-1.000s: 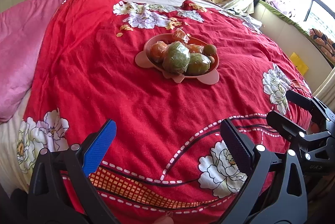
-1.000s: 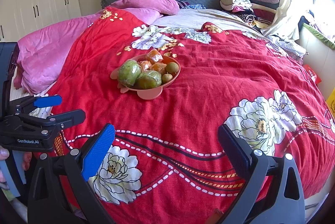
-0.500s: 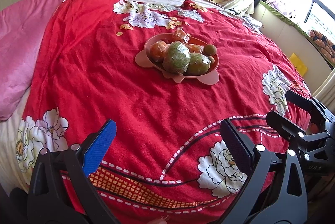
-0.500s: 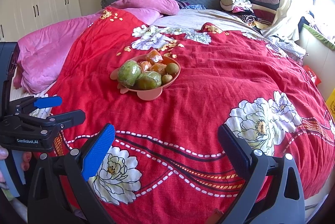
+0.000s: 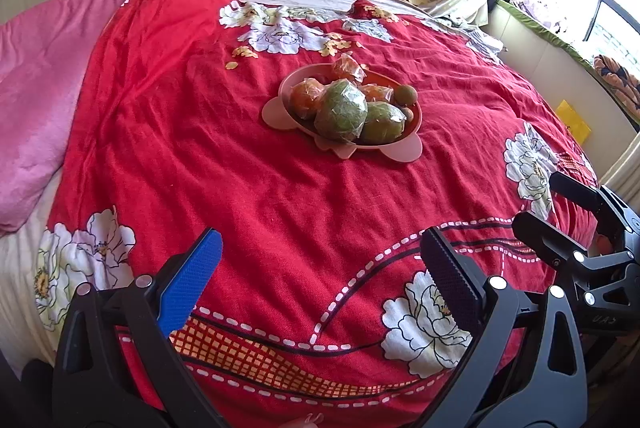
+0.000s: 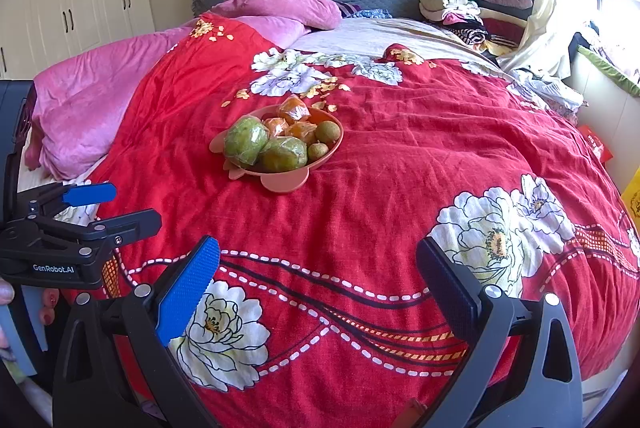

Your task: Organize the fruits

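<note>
- Bedroom setup: big bed with a red floral blanket (image 6: 400, 155), pink duvet (image 6: 92, 107) off to my left, wardrobe and window further back.
- The pink bowl (image 5: 288, 115) sits mid-blanket, well ahead of both tools, and all the fruit I can spot is piled inside it: two plastic-wrapped green fruits (image 5: 341, 109), some wrapped orange ones (image 6: 294, 109), a few small brown round ones (image 6: 328, 131).
- My left gripper (image 5: 320, 264) and right gripper (image 6: 318, 268) are both spread wide, nothing between the pads, low near the bed's foot.
- Honestly this fits either a finished pile or one about to be sorted out of the bowl, can't call it.
- Either way, wrapped fruit looks slippery, so any grab wants a centred squeeze.
</note>
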